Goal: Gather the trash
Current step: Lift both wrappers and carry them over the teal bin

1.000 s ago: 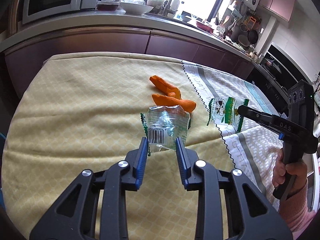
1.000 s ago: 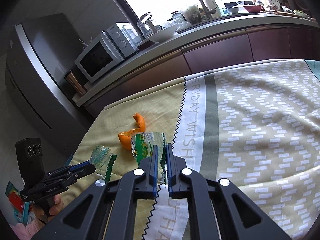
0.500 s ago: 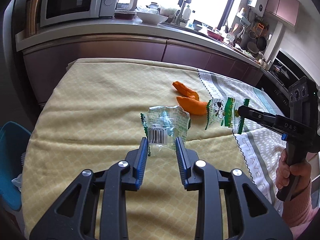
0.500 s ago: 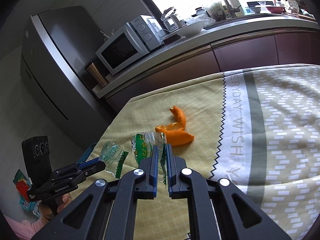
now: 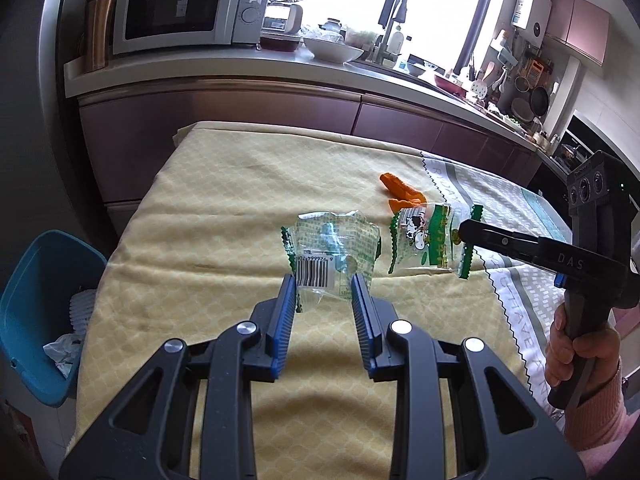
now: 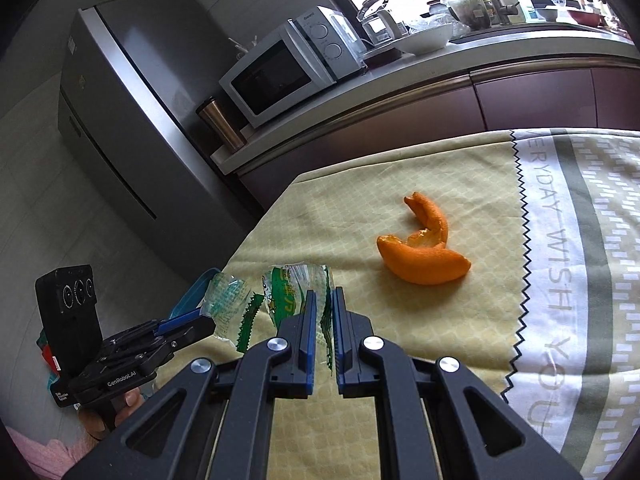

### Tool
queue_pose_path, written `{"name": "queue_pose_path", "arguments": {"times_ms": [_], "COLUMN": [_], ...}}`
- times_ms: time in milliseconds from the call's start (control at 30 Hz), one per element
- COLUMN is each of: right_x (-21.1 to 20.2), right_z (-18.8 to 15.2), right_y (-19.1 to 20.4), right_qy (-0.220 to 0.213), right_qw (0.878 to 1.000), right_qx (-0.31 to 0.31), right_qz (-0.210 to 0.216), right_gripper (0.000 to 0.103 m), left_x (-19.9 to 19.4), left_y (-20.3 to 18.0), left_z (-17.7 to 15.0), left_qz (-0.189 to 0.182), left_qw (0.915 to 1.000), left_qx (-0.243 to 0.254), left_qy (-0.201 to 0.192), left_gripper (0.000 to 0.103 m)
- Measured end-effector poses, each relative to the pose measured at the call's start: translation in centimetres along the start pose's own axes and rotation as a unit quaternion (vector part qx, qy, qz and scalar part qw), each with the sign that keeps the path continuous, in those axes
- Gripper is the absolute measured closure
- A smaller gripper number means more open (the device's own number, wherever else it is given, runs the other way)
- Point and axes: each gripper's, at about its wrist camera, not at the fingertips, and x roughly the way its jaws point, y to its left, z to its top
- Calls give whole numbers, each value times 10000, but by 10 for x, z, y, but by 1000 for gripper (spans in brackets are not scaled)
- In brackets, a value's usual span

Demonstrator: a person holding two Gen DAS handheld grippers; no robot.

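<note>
My left gripper (image 5: 325, 288): blue-padded jaws partly closed, pinching the lower end of a crumpled clear plastic wrapper with a barcode and green zigzag edge (image 5: 330, 252); wrapper lifted off the cloth, standing up between the pads.

My right gripper (image 6: 323, 308): jaws almost fully closed, clamped on a clear snack wrapper printed in green with a cartoon cow (image 5: 430, 242); wrapper held clear of the cloth, just right of the barcode wrapper.

Curled orange peel, two pieces (image 6: 424, 250): lying on the pale yellow lattice-patterned tablecloth (image 5: 224, 216), beyond both wrappers, near the cloth's black zigzag seam.

Teal plastic waste bin (image 5: 38, 312): on the floor off the left edge of the tablecloth, crumpled white paper inside.

White microwave oven (image 5: 184, 8): on the kitchen counter beyond the far edge of the tablecloth.

Person's hand (image 5: 580, 354), pink sleeve: gripping the right gripper's handle, at the right of the tablecloth.
</note>
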Motion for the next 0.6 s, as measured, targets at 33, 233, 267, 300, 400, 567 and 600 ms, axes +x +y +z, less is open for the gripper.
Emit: {"name": "queue_pose_path", "arguments": {"times_ms": [33,233,267,300,400,567,600], "right_x": [3,13,15,17,22,32,34], "right_z": [0,0,1,1,1,2,3], "right_y": [3,14,16,17,22,31,33], "right_qy": [10,77,93,104,145,220,231], "right_qw": [10000,9999,9998,9998,9996,9991,9990], "right_qx": [-11,-116,-125,-137,-171,-245,-259], "right_qz": [12,88,110,123,174,256,273], "right_gripper": [96,96,96,96,96,96,96], "left_x": [-2,-11,-12,-13,-17,-24,-25], "left_y": [2,10,12,14,18,23,24], "left_z": [0,-2,-2,-1,-2,-4,-4], "left_qz": [14,129,156,170,237,327,349], "left_qw": [10000,9999,9998,9998,9996,9992,9991], "left_qx": [-11,-71,-80,-90,-121,-150,-156], "left_qy": [-15,-78,-90,-98,-128,-182,-194], "left_gripper": [74,74,74,74,74,74,74]}}
